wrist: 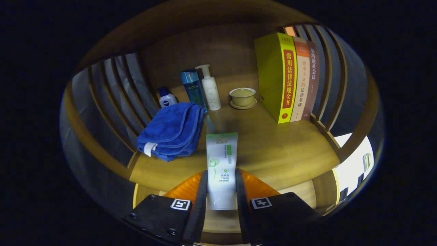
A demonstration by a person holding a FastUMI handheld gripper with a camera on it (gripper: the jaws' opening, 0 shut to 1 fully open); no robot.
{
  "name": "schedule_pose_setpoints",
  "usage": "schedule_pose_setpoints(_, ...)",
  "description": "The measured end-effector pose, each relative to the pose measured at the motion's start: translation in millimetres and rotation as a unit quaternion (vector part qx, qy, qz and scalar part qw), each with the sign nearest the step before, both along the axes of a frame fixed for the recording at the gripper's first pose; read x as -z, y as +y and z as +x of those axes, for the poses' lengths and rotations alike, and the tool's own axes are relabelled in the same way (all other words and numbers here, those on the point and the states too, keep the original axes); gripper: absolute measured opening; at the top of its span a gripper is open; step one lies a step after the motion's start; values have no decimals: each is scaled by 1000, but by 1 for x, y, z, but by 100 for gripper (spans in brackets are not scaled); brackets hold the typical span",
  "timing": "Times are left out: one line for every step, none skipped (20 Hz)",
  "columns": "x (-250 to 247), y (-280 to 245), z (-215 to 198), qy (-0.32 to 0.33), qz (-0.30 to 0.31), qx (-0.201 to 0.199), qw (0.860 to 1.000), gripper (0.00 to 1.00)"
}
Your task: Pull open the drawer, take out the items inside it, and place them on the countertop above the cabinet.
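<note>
My gripper (221, 186) is clamped on a white tube (221, 167) with green print: both fingers press its sides, and the tube runs straight ahead between them, its far end reaching out over the wooden countertop (283, 150). I cannot tell whether that end touches the wood or hangs just above it. Taking the tube as my mark, a folded blue towel (172, 131) lies just beside it on the left. Beyond the tube, near the back wall, stand a white pump bottle (210, 89), a tall blue bottle (193, 89) next to it, and a small white bottle with a blue cap (167, 98) behind the towel. Beyond and slightly right sits a lidded cup on a saucer (242, 97), and further right three upright books (290, 78) lean together.
</note>
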State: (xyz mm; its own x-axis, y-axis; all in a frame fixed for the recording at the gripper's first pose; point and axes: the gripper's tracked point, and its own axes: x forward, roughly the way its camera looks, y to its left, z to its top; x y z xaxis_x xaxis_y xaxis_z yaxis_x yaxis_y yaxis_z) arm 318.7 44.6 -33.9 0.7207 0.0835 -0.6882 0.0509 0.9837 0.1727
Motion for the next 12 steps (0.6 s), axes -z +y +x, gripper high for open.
schedule_pose_setpoints(6,0,8,4,3,8,1000,51)
schedule_pose_setpoints(11,0,15,3,1,14,1000,51)
schedule_pose_setpoints(13,-1,22,-1,-3,19,1000,51)
schedule_pose_setpoints(18,-1,26,2,-5,20,1000,51)
schedule_pose_setpoints(22,-1,27,7,-8,22,1000,51)
schedule_pose_setpoints(26,-1,28,12,-12,22,1000,51)
schedule_pose_setpoints(31,-1,28,16,-18,22,999,51)
schedule_pose_setpoints(35,-3,27,19,-28,20,999,51)
schedule_pose_setpoints(36,-3,28,10,-39,14,999,53)
schedule_pose_setpoints(35,-5,29,-1,-53,11,999,55)
schedule_pose_setpoints(35,-5,29,-5,-66,5,998,57)
schedule_pose_setpoints(37,-5,28,-4,-72,0,997,59)
